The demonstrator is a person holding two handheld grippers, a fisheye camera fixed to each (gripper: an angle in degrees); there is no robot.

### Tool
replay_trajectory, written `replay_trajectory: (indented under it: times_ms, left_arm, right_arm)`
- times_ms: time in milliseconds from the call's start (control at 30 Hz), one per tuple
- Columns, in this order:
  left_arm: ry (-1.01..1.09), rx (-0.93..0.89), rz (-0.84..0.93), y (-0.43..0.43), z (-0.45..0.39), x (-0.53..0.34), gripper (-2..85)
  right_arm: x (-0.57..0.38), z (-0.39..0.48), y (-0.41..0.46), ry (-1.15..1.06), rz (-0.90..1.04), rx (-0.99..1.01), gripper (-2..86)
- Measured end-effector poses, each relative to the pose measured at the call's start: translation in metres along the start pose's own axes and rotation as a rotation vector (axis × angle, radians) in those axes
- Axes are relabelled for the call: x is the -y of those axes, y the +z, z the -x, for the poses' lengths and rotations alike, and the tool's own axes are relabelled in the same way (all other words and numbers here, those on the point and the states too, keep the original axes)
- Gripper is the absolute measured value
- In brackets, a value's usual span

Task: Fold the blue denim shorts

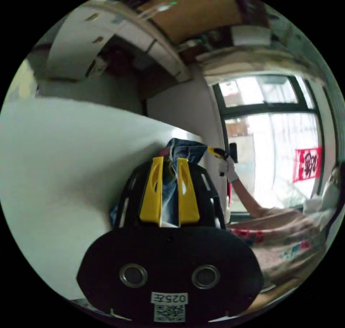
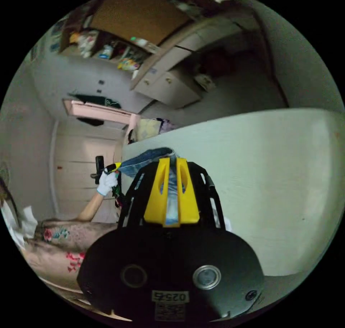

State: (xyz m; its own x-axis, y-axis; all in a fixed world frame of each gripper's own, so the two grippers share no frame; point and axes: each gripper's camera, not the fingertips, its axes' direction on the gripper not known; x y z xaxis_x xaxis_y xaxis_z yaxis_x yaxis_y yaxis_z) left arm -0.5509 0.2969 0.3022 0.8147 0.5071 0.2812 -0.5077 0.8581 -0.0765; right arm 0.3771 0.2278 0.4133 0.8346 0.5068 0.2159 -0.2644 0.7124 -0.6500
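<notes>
The blue denim shorts (image 1: 187, 149) hang stretched between both grippers, beside the white table (image 1: 64, 170). In the left gripper view, my left gripper (image 1: 169, 160) is shut with denim pinched between its yellow jaws. Beyond it the right gripper (image 1: 216, 152), held by a white-gloved hand (image 1: 228, 170), grips the far end of the cloth. In the right gripper view, my right gripper (image 2: 173, 160) is shut on the shorts (image 2: 147, 157). The denim runs left to the left gripper (image 2: 113, 167) in a gloved hand (image 2: 106, 183).
The white table (image 2: 273, 177) spreads wide beside the grippers. A bright window (image 1: 273, 145) with a red hanging (image 1: 307, 164) stands behind. A person's floral-clothed body (image 2: 61, 242) is close by. Cabinets (image 2: 172, 80) and shelves (image 2: 107, 50) line the wall.
</notes>
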Motion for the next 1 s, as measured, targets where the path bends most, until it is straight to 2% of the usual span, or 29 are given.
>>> replay_trajectory:
  times_ms: [33,100,200,267,433,467,533,600,667,733,767,867,1000]
  left_arm:
    - [-0.079,-0.017,-0.041,-0.004,0.015,-0.002,3.9]
    - [-0.102,0.009,-0.130,-0.024,0.016,-0.017,5.1]
    - [-0.147,0.156,-0.208,-0.053,0.001,-0.054,7.0]
    - [-0.197,0.295,-0.159,-0.052,-0.014,-0.085,9.9]
    - [-0.357,0.376,0.018,0.018,-0.025,-0.130,11.6]
    - [-0.341,0.516,-0.026,0.026,-0.043,-0.136,10.8]
    - [-0.311,0.658,-0.018,0.043,-0.068,-0.132,11.1]
    - [-0.283,0.729,0.040,0.061,-0.090,-0.117,12.9]
    - [-0.223,0.813,0.245,0.093,-0.112,-0.090,13.6]
    - [-0.188,0.941,0.348,0.114,-0.125,-0.077,12.5]
    - [-0.119,0.969,0.375,0.122,-0.135,-0.071,8.7]
    - [0.038,0.970,0.379,0.131,-0.154,-0.056,4.0]
    - [0.040,0.962,0.359,0.116,-0.153,-0.003,0.7]
  right_arm:
    - [-0.001,-0.011,0.009,0.030,-0.003,-0.074,2.1]
    - [-0.014,-0.009,0.010,0.018,-0.049,-0.201,2.7]
    - [-0.050,0.001,0.010,-0.031,-0.080,-0.293,6.3]
    - [-0.077,-0.007,0.017,0.001,-0.068,-0.312,8.7]
    - [-0.091,-0.050,0.052,0.128,-0.011,-0.241,11.9]
    - [-0.087,-0.056,0.064,0.155,0.020,-0.238,12.4]
    - [-0.080,-0.050,0.083,0.113,0.066,-0.296,12.6]
    - [-0.075,-0.036,0.095,0.070,0.072,-0.413,11.7]
    - [-0.070,-0.024,0.115,0.053,0.143,-0.430,9.0]
    - [-0.073,-0.013,0.129,0.033,0.155,-0.485,5.3]
    - [-0.078,-0.007,0.136,0.021,0.132,-0.555,3.5]
    - [-0.085,-0.003,0.142,0.079,0.086,-0.578,1.4]
    - [-0.106,-0.012,0.139,0.240,0.010,-0.554,0.4]
